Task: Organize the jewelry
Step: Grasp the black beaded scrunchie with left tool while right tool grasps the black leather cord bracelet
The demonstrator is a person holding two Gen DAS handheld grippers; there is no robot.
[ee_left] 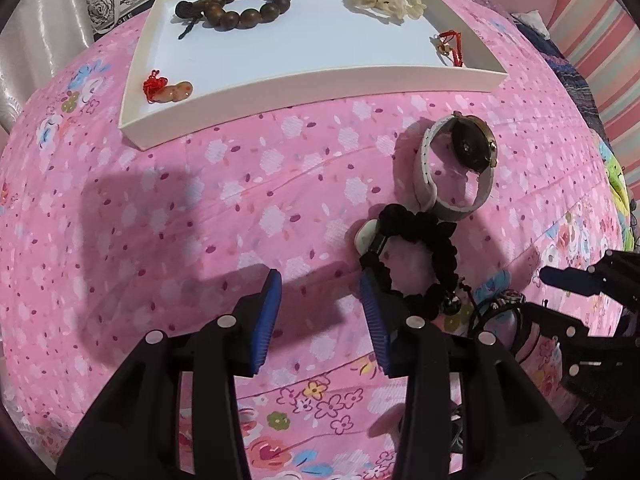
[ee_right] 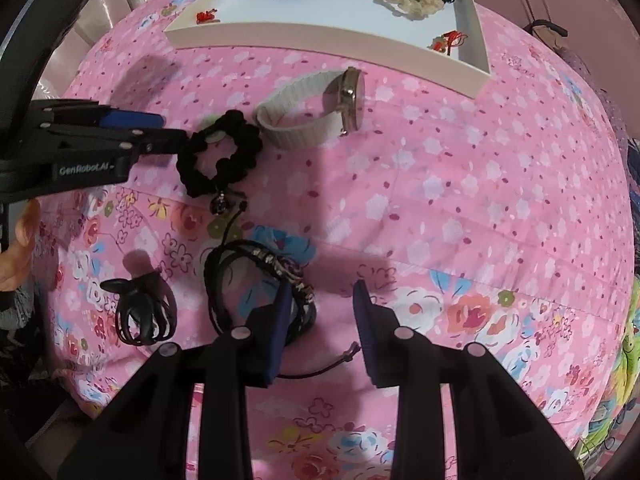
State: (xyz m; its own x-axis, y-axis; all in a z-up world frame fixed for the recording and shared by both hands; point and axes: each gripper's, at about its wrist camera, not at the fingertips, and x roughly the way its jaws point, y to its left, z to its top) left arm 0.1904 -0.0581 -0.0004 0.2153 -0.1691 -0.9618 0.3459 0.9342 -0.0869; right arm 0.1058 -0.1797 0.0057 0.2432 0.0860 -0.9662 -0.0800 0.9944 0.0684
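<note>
- Pink flowery bedspread point(ee_left: 168, 200) covers the whole bed, and all the jewelry lies on it.
- White tray point(ee_left: 304, 84) sits at the far side of the bed. It already holds a brown bead bracelet point(ee_left: 240, 6), a cream-coloured piece point(ee_left: 384, 0) and two small red charms, one in a near corner point(ee_left: 166, 88) and one by the right wall point(ee_left: 450, 46).
- Left gripper point(ee_left: 320, 300) points down at the bed. Its blue pads are partly open and hold nothing. Its right pad sits just beside the black bracelet.
- Right gripper point(ee_right: 320, 320) also points down, partly open. Its left pad is at the edge of the cord bracelets, but nothing is pinched between the pads.
- Watch point(ee_left: 456, 164) with a white strap stands on its side, near the tray but outside it.
- Black bracelet point(ee_left: 416, 256) lies just below the watch, touching its strap or nearly so.
- Dark cord bracelets point(ee_right: 256, 276) lie in a loose pile nearer the person.
- Black hair clip point(ee_right: 144, 312) lies to the left of that pile.
- I think the step now is reaching for the next pieces to pick up. Four pieces are in the tray and four still wait on the bed.
- Next, each gripper needs to slide over so one band sits between its pads, then squeeze, lift and carry it to a bare spot in the tray. The cords could tangle, so the grip should catch the whole bunch.
</note>
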